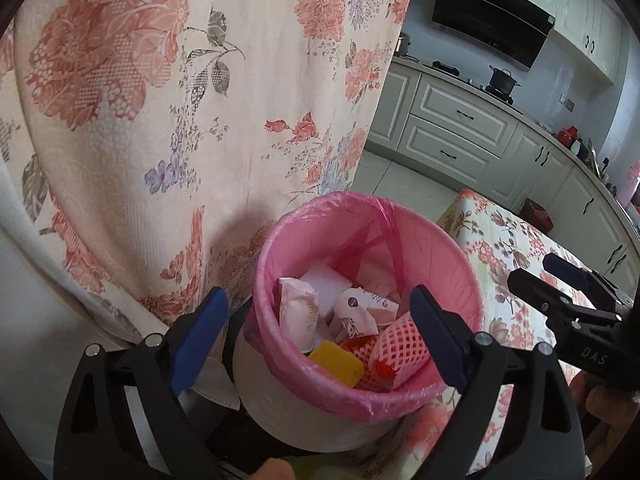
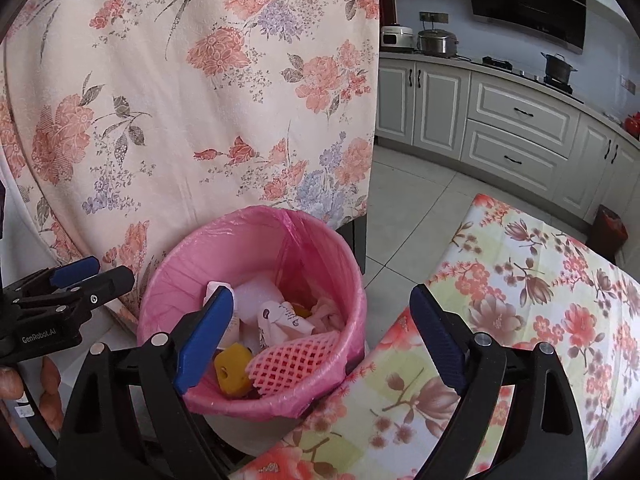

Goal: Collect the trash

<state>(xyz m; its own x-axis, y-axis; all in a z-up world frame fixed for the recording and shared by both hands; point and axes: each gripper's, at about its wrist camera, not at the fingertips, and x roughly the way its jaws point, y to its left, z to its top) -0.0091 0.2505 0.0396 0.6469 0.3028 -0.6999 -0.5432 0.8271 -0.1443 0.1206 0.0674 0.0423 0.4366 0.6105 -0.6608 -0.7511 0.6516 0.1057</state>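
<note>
Both tools gape wide, empty: left tool (image 1: 316, 336) hangs straight over the pink-lined bin (image 1: 460, 280), trash inside between its fingers; right tool (image 2: 320, 340) has the bin to its left.

Floral curtain (image 2: 200, 100), cream with coral and lilac blooms, fills the upper left of both frames; flowered tablecloth (image 2: 540, 300) covers the lower right. Upper right: pale panelled kitchen cabinets (image 2: 516, 120) with dark handles, black range hood (image 2: 528, 4) above, dark pot (image 2: 558, 66) on the hob. Rice cooker (image 2: 396, 37) and steel cooker (image 2: 437, 42) side by side on the counter at top centre, red item (image 1: 567, 135) further right, light floor tiles (image 2: 408, 200) below.
</note>
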